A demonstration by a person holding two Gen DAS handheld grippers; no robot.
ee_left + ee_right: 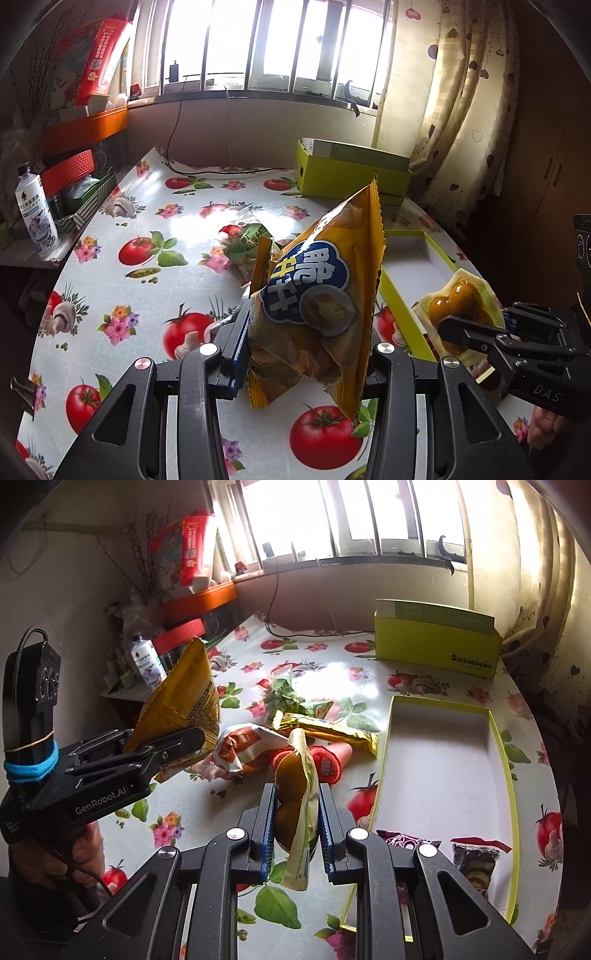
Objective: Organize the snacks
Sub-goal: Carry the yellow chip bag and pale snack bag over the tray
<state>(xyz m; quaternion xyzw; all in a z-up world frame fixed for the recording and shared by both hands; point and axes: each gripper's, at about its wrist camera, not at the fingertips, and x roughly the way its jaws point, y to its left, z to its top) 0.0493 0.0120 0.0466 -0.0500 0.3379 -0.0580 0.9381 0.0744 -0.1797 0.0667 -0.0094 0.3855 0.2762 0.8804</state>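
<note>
The left gripper is clamped on a yellow chip bag, lifted off the table. The right gripper is pinched tight on a clear pouch of brown eggs, also held in the air.

From the right wrist view, the open lime-edged tray lies at 3 o'clock of the held pouch, just beside it; two dark wrapped cakes sit in its near end. At 12 o'clock of the pouch a loose heap lies on the cloth: a red-capped sausage, an orange-white packet, a long gold wrapper and a green packet, some overlapping. This heap lies between the grippers and the upright lime box at 1 o'clock, near the far edge below the window. At 10 o'clock a white bottle stands on a side shelf among clutter. A hand grips the left tool's handle.

In the left wrist view the chip bag hides most of the heap and part of the tray. The cakes are partly cut off by the right gripper's frame. Print on the packets is too small to read
</note>
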